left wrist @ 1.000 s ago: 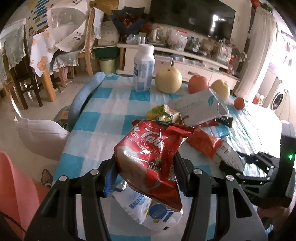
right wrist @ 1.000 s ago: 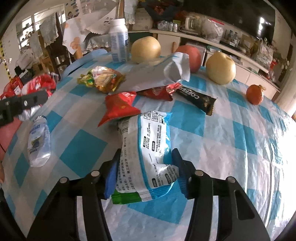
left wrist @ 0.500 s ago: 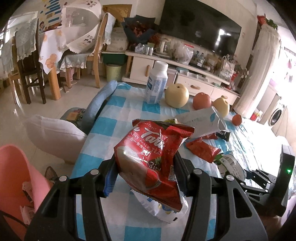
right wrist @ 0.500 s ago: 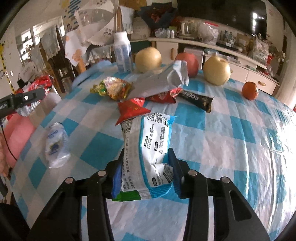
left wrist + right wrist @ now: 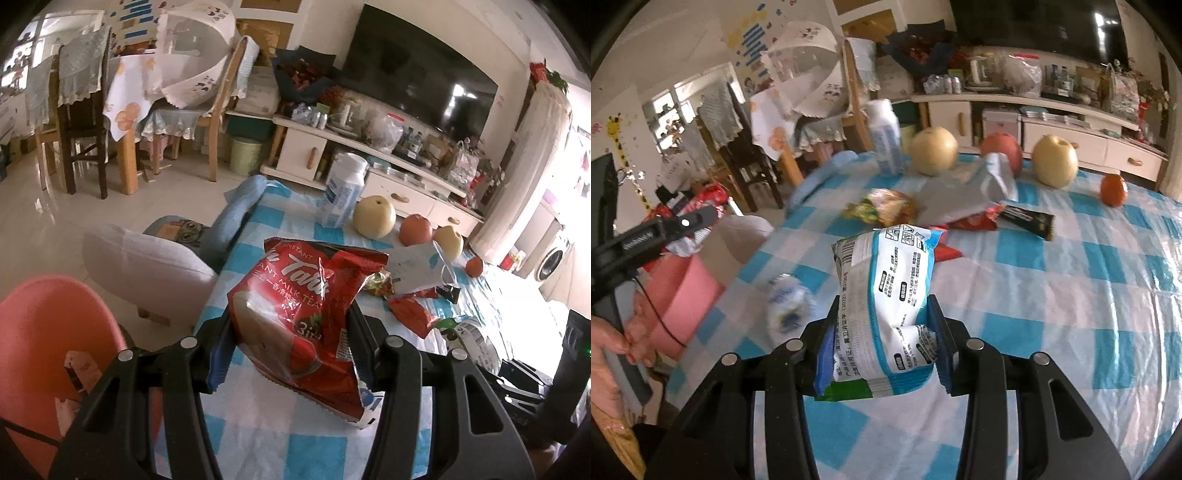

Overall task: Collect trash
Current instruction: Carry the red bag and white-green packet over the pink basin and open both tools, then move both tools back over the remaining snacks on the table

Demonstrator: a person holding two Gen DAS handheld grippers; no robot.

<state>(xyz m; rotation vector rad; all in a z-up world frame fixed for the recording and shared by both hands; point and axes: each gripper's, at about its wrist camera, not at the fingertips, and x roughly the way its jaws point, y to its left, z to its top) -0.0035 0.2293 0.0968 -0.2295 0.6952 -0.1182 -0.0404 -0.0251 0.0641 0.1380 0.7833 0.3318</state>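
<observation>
Trash is in both hands right now. The left gripper (image 5: 288,354) is clamped on a red tea bag (image 5: 303,314), crumpled and hanging a little below the fingers, held up off the table (image 5: 258,424) near its left edge. The right gripper (image 5: 882,354) pinches a white-and-blue packet (image 5: 890,295) by its lower half, also lifted clear of the checked cloth. The pink bin (image 5: 40,350) stands on the floor just off that edge, with scraps already inside.

From where I stand, the job in hand looks like carrying both pieces to the bin. The left should go first, being nearest: swing it out past the table edge until the bag hangs over the bin's mouth, lower it a bit, then let go, since a light, floppy wrapper can drift or catch on a finger pad. The right needs to cross farther and should wait so the two tools don't knock together over the rim.

More wrappers (image 5: 882,212) lie mid-table beside a silver pouch (image 5: 964,195), and what may be a squashed bottle (image 5: 786,306) sits near the edge, though it is too blurred to be sure. The fruit (image 5: 932,151) should stay put.
</observation>
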